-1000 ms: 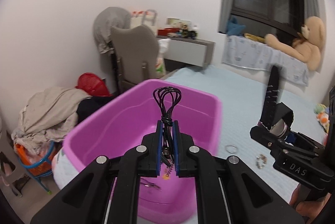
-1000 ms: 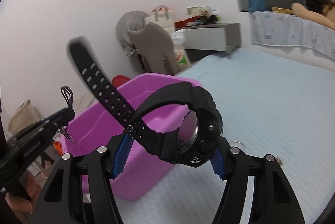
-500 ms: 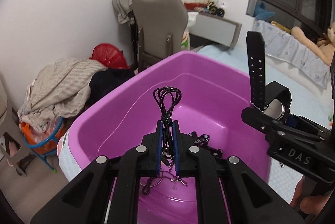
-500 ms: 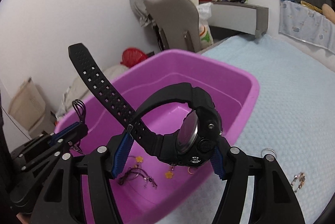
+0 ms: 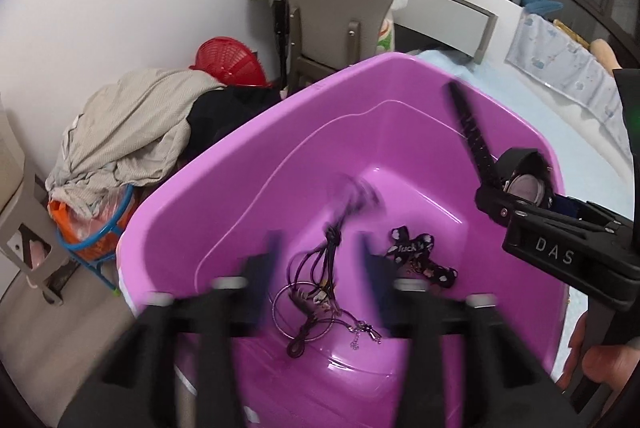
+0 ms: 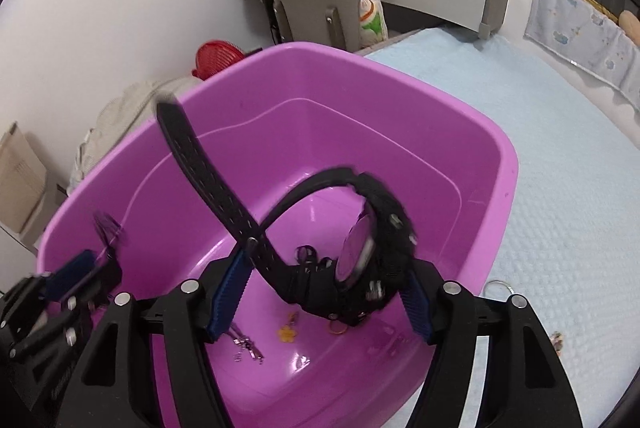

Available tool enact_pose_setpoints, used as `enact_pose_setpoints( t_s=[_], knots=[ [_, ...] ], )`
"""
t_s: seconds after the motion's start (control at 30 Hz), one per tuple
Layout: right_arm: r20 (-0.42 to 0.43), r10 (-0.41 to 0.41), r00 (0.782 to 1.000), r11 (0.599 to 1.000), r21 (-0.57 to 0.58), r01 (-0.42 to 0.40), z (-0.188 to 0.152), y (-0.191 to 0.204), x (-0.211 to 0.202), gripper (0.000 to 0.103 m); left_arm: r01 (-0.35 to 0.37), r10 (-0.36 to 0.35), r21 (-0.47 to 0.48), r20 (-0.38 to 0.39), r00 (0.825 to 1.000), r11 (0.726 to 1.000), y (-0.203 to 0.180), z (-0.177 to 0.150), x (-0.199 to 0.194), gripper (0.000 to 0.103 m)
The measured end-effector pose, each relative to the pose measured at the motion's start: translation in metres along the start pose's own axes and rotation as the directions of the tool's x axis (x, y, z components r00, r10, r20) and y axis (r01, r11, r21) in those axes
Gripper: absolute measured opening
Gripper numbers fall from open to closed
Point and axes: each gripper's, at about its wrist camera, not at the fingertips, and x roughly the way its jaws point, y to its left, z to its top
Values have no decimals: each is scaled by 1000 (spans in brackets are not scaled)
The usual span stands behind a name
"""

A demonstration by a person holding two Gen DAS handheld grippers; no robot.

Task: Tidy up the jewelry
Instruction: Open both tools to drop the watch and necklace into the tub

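Left tool (image 5: pixel 320 268) tilted down over purple tub (image 5: pixel 256 148), just spreading, black cord (image 5: pixel 332 240) loose between.

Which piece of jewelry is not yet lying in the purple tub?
The black watch, up between the right gripper's jaws; the cords and charms lie on the tub floor.

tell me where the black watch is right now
In the right wrist view the black watch sits between the right gripper fingers, over the purple tub.
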Motion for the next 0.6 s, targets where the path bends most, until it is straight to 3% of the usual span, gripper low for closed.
enact_pose_setpoints(
  t_s=[0.03,0.27,0.6],
  knots=[
    [-4,-6,1000,1000,-6,5,-1,2,1,69,-9,9,-8,19,1000,1000,2,-1,-3,76],
    [11,-4,1000,1000,19,4,-3,-1,-2,73,-49,49,-2,39,998,999,2,-3,-7,78],
    [49,17,999,999,39,-19,-9,-6,-18,74,-34,35,-16,47,998,999,2,-5,-15,79]
  ],
)
